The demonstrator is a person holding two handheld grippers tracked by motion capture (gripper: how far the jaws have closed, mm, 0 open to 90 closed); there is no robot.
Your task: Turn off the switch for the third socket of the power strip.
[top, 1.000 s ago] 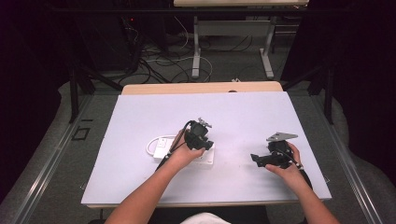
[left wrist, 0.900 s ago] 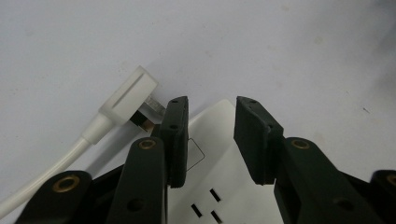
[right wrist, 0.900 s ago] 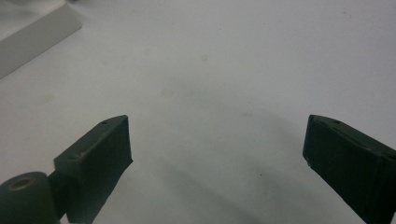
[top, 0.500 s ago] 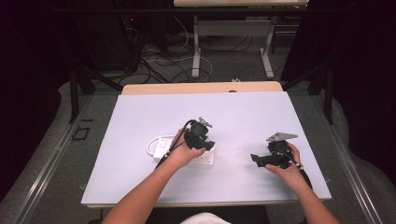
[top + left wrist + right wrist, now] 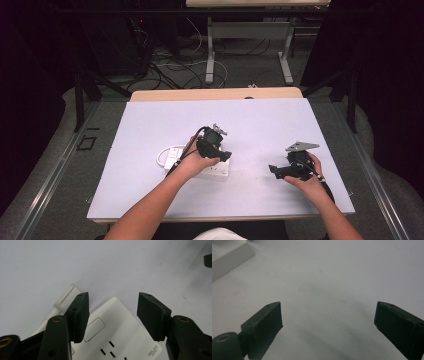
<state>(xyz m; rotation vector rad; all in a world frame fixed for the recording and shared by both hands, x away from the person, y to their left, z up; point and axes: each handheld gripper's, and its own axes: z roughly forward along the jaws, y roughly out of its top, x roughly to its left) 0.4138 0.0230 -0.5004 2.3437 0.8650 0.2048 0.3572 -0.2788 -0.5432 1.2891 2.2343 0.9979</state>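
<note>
Hovering left hand-held gripper point(image 5: 112, 312) over white power strip point(image 5: 120, 335), jaws just opening, nothing gripped, right hand-held gripper point(image 5: 328, 322) wide, well apart, above bare table point(image 5: 332, 272).

"DELIXI" on the white socket plate point(image 5: 120, 335)

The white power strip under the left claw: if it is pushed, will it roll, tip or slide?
The white power strip lies flat and boxy, so it probably slides, not rolls or tips. Its smooth plastic face may slip between pads. Its white cable could drag and turn it.
</note>
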